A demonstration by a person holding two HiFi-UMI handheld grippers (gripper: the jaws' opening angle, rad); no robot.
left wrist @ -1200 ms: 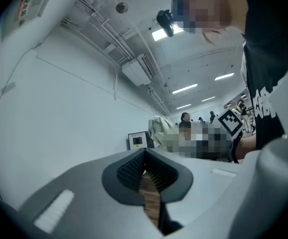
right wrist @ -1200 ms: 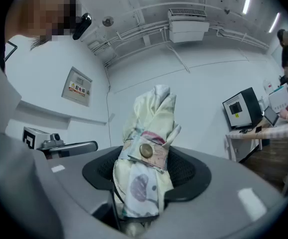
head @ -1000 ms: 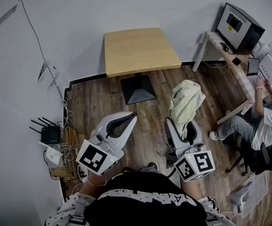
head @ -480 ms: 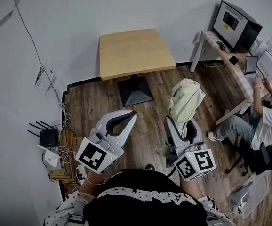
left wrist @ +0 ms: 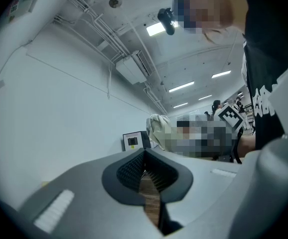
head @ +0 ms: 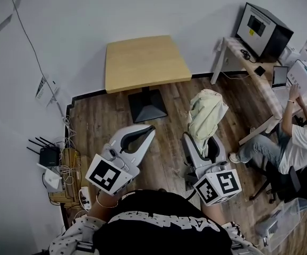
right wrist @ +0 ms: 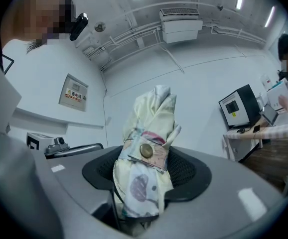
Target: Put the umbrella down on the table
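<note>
A folded cream umbrella [head: 206,116] with a strap and brass snap [right wrist: 146,151] stands upright in my right gripper [head: 202,142], whose jaws are shut on its lower part [right wrist: 141,188]. It hangs over the wood floor, to the right of and nearer than the small square wooden table [head: 143,62]. My left gripper [head: 149,129] is held level beside it, jaws closed together with nothing between them [left wrist: 145,171].
The table's black pedestal base [head: 148,104] sits on the plank floor. A router and tangled cables [head: 58,161] lie at the left wall. At the right, a seated person [head: 297,142] works at a white desk [head: 259,78] with a monitor [head: 262,31].
The view has drifted so the table and floor sit slightly further left and lower. Both grippers keep their pose, and the umbrella stays in the right one.
</note>
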